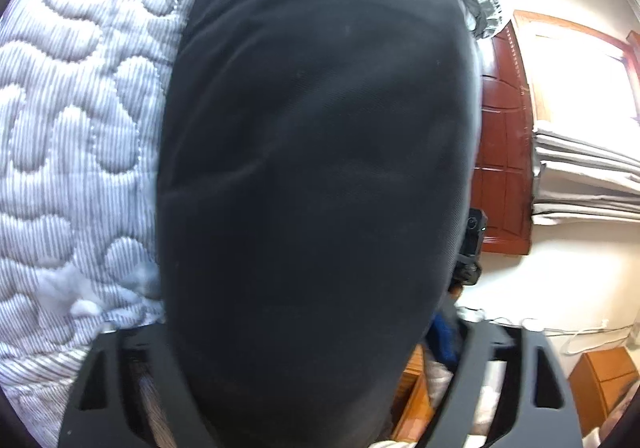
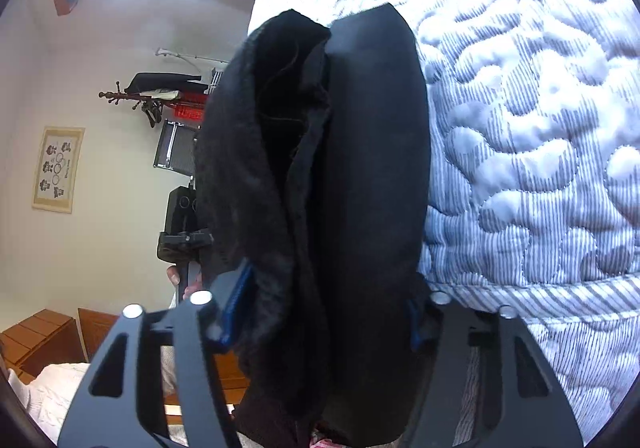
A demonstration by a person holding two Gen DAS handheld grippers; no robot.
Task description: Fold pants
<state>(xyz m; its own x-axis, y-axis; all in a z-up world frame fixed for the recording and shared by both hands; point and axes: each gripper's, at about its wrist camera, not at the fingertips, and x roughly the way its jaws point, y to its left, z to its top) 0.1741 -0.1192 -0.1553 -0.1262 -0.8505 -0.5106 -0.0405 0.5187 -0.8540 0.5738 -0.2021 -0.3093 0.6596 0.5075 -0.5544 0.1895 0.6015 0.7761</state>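
The black pants [image 1: 316, 168] hang lifted in front of both cameras and fill the middle of each view. In the left wrist view they drape over my left gripper [image 1: 304, 360], which is shut on them; its fingertips are hidden under the cloth. In the right wrist view the pants [image 2: 360, 188] show two folded layers with a fuzzy inner side. My right gripper [image 2: 320, 320] is shut on them, with its blue fingertip pads [image 2: 236, 304] pressed against the cloth. The other gripper [image 1: 472, 244] shows at the pants' right edge.
A quilted blue-and-white striped bedspread [image 1: 72, 136] lies on the left in the left wrist view and on the right in the right wrist view [image 2: 540, 168]. A red-brown wooden headboard [image 1: 504, 152], a window [image 1: 580, 64], wooden furniture [image 2: 36, 332] and a coat rack [image 2: 148, 96] stand around.
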